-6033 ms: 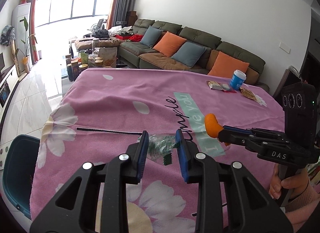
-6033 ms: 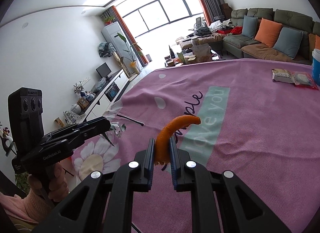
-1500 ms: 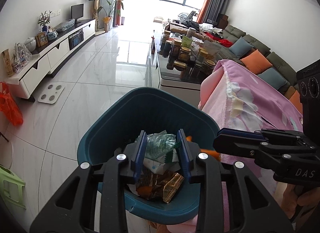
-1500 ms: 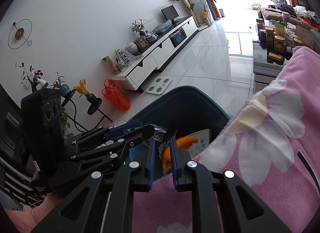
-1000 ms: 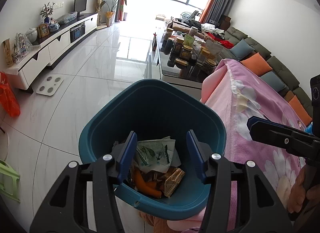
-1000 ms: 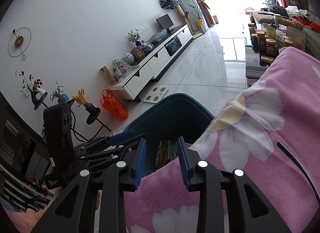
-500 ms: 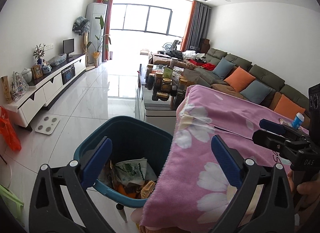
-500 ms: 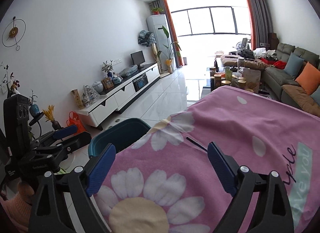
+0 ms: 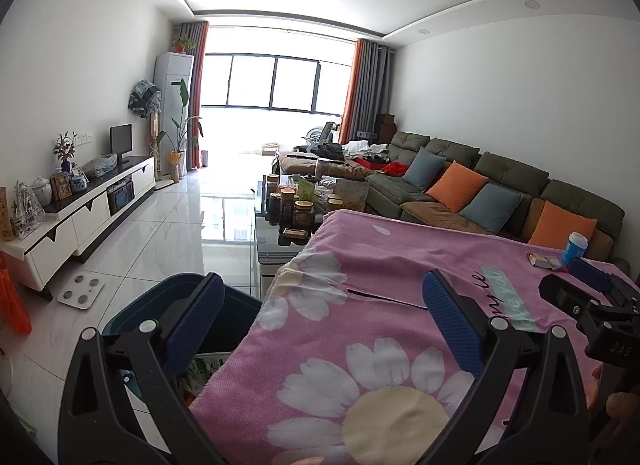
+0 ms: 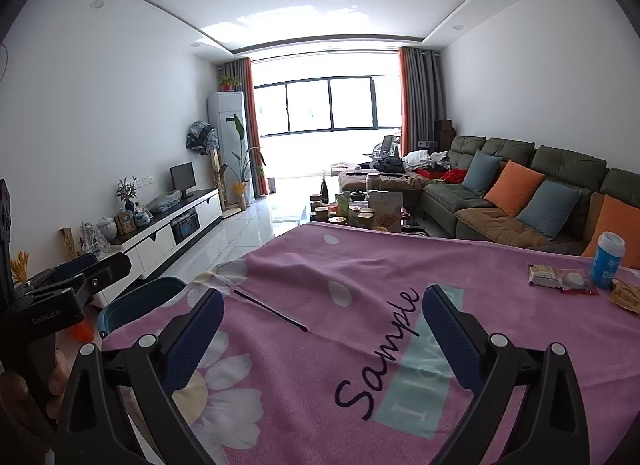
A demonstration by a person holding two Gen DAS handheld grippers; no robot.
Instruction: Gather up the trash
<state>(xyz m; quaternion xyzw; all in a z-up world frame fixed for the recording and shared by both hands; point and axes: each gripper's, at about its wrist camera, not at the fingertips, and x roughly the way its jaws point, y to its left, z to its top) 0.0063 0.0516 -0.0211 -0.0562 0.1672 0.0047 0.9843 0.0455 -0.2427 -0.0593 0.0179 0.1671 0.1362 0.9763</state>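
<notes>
I see both grippers empty: left gripper point(image 9: 320, 325) fingers spread wide, right gripper point(image 10: 320, 329) fingers still opening, nothing between. Remaining trash sits at the far right edge of the pink floral surface point(image 10: 360, 265): crumpled snack wrappers point(image 10: 560, 277) flat beside a blue cup point(image 10: 608, 259), upright. Thin black stick point(image 10: 270, 311) lies near the left edge. Teal bin point(image 9: 240, 313) stands off the near left corner, wrappers inside.

wrappers point(image 10: 562, 278) on cloth, teal bin point(image 9: 236, 305) beside

A pink flowered cloth point(image 10: 360, 265) covers the table — on it a black stick point(image 10: 270, 311), snack packets point(image 10: 562, 277), blue cup point(image 10: 608, 261).
</notes>
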